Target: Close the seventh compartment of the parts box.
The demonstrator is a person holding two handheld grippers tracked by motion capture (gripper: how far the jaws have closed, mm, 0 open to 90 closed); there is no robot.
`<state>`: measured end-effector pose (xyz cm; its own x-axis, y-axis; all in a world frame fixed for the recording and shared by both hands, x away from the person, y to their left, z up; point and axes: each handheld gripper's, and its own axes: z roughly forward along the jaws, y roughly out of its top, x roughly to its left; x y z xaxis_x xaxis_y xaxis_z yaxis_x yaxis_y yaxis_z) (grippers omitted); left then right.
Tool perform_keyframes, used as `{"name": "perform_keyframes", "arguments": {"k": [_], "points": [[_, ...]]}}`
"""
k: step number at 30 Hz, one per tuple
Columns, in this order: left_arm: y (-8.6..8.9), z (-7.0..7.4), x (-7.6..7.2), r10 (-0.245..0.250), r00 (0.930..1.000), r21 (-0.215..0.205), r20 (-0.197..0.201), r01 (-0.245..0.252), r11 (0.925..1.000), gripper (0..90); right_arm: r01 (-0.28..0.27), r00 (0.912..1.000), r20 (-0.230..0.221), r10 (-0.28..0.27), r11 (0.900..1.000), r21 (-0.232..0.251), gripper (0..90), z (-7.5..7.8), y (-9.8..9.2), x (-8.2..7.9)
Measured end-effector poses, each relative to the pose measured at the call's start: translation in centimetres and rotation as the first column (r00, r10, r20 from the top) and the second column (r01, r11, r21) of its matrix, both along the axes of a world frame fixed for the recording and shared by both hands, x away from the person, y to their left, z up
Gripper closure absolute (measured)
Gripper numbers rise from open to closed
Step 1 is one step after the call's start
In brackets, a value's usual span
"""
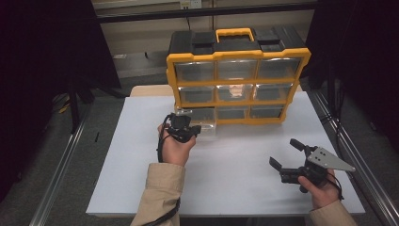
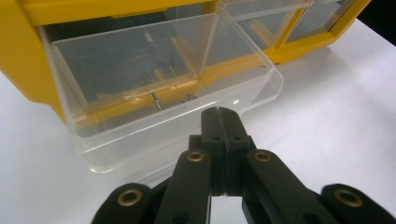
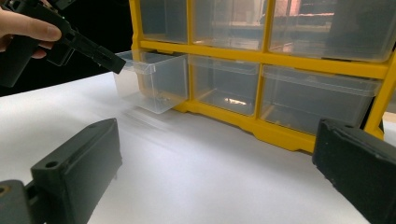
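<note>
A yellow and black organizer cabinet (image 1: 237,55) with clear drawers stands at the back of the white table top (image 1: 235,165). Its bottom-left drawer (image 1: 207,123) (image 2: 140,84) (image 3: 154,81) is pulled out and holds a few small screws (image 2: 156,100). My left gripper (image 1: 195,128) (image 2: 218,112) (image 3: 116,65) is shut, with its tips at the drawer's front lip. Whether the lip is pinched between them I cannot tell. My right gripper (image 1: 283,151) (image 3: 217,172) rests low at the front right of the table, open and with nothing in it, pointing toward the cabinet.
The other drawers (image 1: 235,93) of the cabinet are pushed in. The yellow frame (image 3: 261,58) and a carry handle (image 1: 234,32) top the cabinet. Metal rails (image 1: 61,165) run along both sides of the table, with dark floor beyond.
</note>
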<state>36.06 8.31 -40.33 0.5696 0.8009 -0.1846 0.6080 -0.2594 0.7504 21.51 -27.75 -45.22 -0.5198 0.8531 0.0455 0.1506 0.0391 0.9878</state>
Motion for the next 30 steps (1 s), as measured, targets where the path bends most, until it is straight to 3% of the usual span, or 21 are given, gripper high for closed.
{"name": "perform_keyframes", "arguments": {"k": [2,3,6,19,21,24,28,30], "points": [[-0.2,-0.1,0.1,0.008,1.0000,-0.020,0.002,-0.008,0.9998,90.0,0.005,1.0000,0.002,-0.005,1.000,0.000,0.9,0.0,0.0,0.0],[-0.1,-0.1,0.1,-0.002,1.0000,-0.006,0.001,0.002,1.0000,90.0,0.006,1.0000,0.002,-0.006,1.000,-0.003,0.9,0.0,-0.1,0.0],[-0.3,-0.1,0.2,0.007,1.0000,-0.021,0.004,-0.007,0.9998,90.0,0.005,1.0000,-0.002,-0.005,1.000,0.002,0.9,0.0,-0.1,-0.1],[-0.8,-0.1,0.5,0.003,0.9999,-0.007,0.015,-0.003,1.0000,90.0,0.002,1.0000,-0.001,-0.002,1.000,-0.002,0.9,0.0,-0.2,-0.2],[-1.0,-0.2,0.5,0.010,0.9998,-0.026,0.018,-0.010,0.9996,90.0,0.002,1.0000,-0.002,-0.002,1.000,-0.003,0.9,0.0,-0.2,-0.2],[-0.9,-0.2,0.6,0.002,0.9998,-0.011,0.018,-0.001,0.9999,90.0,0.001,1.0000,-0.002,-0.002,1.000,-0.003,0.9,0.0,-0.2,-0.2],[-1.1,-0.2,0.8,0.016,0.9997,-0.028,0.020,-0.015,0.9995,90.0,0.004,1.0000,-0.004,-0.004,1.000,-0.005,0.9,0.0,-0.2,-0.2],[-1.1,-0.2,0.8,0.004,0.9997,-0.014,0.023,-0.004,0.9999,90.0,0.004,1.0000,-0.004,-0.004,1.000,-0.005,0.9,0.0,-0.3,-0.2]]}}
